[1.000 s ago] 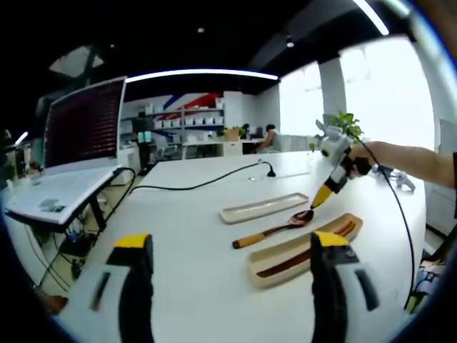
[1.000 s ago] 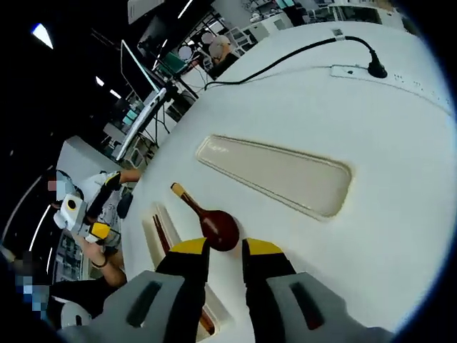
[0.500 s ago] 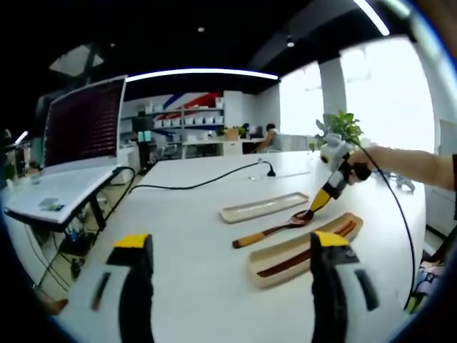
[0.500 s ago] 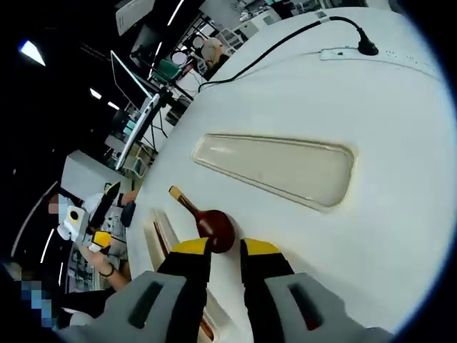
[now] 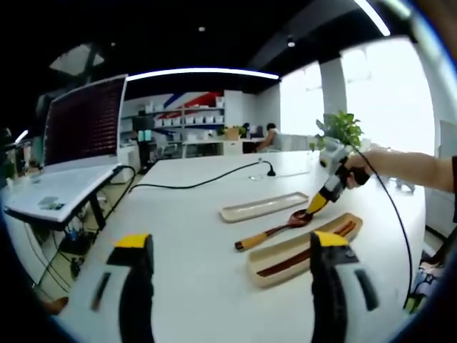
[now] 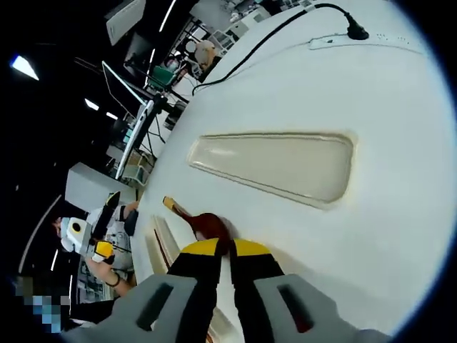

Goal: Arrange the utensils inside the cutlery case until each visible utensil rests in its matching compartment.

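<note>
The right gripper [image 6: 223,248] has its jaws nearly closed on the bowl of the spoon [image 6: 208,224], probably to lift it toward the case [image 5: 303,249]. The spoon lies on the surface [image 5: 207,214] between the case and the lid [image 6: 275,165]. The left gripper [image 5: 232,246] hangs wide open. The jaws hide the contact itself.

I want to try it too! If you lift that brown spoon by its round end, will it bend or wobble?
The spoon looks wooden, so probably stiff, not bendy. The right gripper pinches just the bowl, so the long handle may droop or swing. It looks thin and likely light, and its glossy bowl could be slippery.
</note>
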